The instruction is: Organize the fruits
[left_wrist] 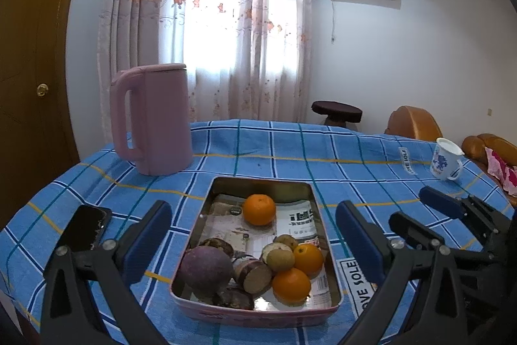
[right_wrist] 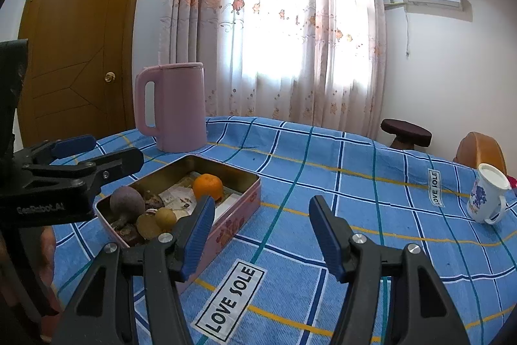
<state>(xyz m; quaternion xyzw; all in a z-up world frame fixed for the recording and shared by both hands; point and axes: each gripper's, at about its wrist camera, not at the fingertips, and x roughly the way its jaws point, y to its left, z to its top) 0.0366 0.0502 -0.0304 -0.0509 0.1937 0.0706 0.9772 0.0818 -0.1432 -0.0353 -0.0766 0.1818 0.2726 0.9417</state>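
A pink metal tin [left_wrist: 206, 204] [right_wrist: 245, 202] sits on the blue checked tablecloth and holds the produce. One orange [left_wrist: 259, 210] [right_wrist: 207, 187] lies at its far end. Two more oranges [left_wrist: 299, 272], small brown fruits [left_wrist: 280, 257] [right_wrist: 165, 218], a purple round root [left_wrist: 206, 269] [right_wrist: 127, 202] and cut brown pieces [left_wrist: 253, 275] lie at its near end. My left gripper [left_wrist: 253, 235] is open, its fingers straddling the tin from above; it also shows in the right wrist view [right_wrist: 97, 154]. My right gripper [right_wrist: 261, 235] is open and empty over bare cloth right of the tin; it also shows in the left wrist view [left_wrist: 416, 212].
A pink kettle [left_wrist: 152, 118] [right_wrist: 174, 105] stands behind the tin at the far left. A black phone [left_wrist: 85, 227] lies left of the tin. A white mug with blue flowers [left_wrist: 446, 159] [right_wrist: 486, 196] stands at the far right. A stool [right_wrist: 405, 131] and a chair are beyond the table edge.
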